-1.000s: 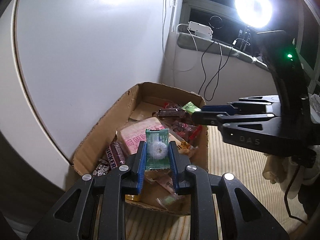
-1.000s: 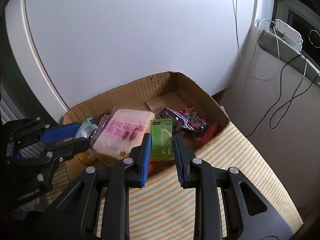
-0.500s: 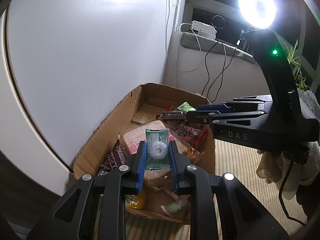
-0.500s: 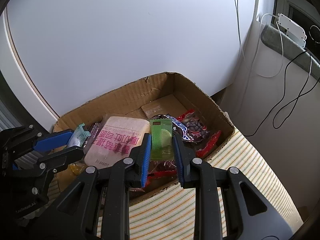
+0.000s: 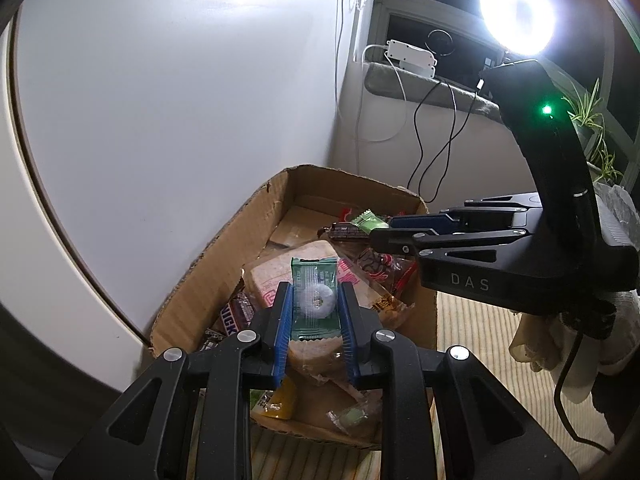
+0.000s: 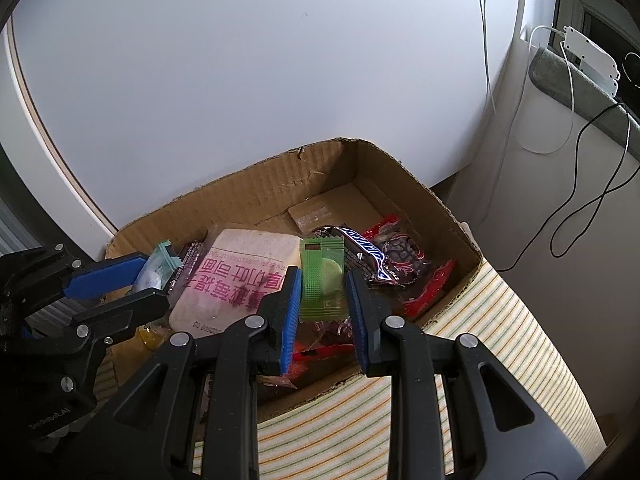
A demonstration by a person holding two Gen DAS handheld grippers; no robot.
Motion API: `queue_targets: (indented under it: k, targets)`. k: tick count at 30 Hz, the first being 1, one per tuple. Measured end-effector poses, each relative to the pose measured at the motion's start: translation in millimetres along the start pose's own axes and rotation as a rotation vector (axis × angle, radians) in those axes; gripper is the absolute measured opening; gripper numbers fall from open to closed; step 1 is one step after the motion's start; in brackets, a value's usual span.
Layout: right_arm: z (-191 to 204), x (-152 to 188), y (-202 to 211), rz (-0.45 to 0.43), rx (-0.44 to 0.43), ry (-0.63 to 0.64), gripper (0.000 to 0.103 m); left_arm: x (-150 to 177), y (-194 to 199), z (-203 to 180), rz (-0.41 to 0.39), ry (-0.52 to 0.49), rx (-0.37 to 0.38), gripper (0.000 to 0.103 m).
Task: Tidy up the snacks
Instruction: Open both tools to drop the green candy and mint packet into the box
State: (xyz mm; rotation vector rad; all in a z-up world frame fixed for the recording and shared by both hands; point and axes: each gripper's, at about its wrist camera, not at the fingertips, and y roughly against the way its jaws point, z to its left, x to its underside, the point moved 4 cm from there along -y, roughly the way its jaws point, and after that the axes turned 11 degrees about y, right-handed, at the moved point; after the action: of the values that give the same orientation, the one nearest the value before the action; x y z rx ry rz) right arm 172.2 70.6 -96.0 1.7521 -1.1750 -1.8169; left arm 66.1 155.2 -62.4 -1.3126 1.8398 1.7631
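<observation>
Two handheld grippers hovered over an open cardboard box [image 6: 256,184] of snacks that sat on a striped cloth [image 6: 500,344] against a white wall [image 5: 160,100]. The left gripper [image 5: 316,308] was closed on a dark green packet [image 5: 314,296] with a white ring-shaped sweet showing through it, its blue pads [image 5: 282,332] pressed to the packet's two sides above the near left part of the box. The right gripper [image 6: 323,292] was likewise clamped narrowly on a light green packet [image 6: 322,276], held upright over the middle of the box. Beneath them lay a large pale block with pink lettering [image 6: 240,276], a dark bar with a blue and white wrapper [image 6: 368,252] to its right, and red wrappers [image 6: 428,288] near the right wall of the box. A Snickers bar [image 5: 236,312] rested by the box's left wall. At the far right, a ring light [image 5: 518,10] blazed above a windowsill strung with cables [image 5: 436,136].
</observation>
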Motion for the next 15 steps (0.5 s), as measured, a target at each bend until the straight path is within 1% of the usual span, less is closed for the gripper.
queue_targets:
  k: [5, 6, 8, 9, 10, 12, 14, 15]
  targets:
    - [0.3, 0.0, -0.9, 0.0, 0.005, -0.001, 0.025, -0.9, 1.0, 0.1, -0.003, 0.002, -0.005, 0.022]
    - [-0.3, -0.1, -1.0, 0.0, 0.001, -0.004, 0.028, -0.9, 0.8, 0.2, -0.004, 0.001, -0.006, 0.022]
    - [-1.6, -0.5, 0.1, -0.006, 0.002, -0.011, 0.038, -0.8, 0.9, 0.4, -0.004, 0.001, -0.007, 0.022]
    - [-2.3, -0.7, 0.9, -0.011, 0.007, -0.014, 0.046, -0.6, 0.7, 0.2, -0.004, 0.001, -0.008, 0.022]
    - [-2.9, -1.0, 1.5, -0.014, 0.009, -0.015, 0.052, -0.6, 0.2, 0.4, -0.003, 0.0, -0.009, 0.022]
    - [-3.2, -1.2, 3.1, -0.021, 0.007, -0.015, 0.056, -0.4, -0.4, 1.1, -0.001, -0.001, -0.009, 0.025]
    - [-2.7, -1.9, 3.8, -0.023, 0.012, -0.013, 0.061, -0.1, -0.4, 1.4, -0.001, -0.003, -0.011, 0.031]
    - [-2.0, -2.1, 3.7, -0.024, 0.016, -0.01, 0.067, 0.0, -0.2, 1.8, -0.002, -0.003, -0.012, 0.033]
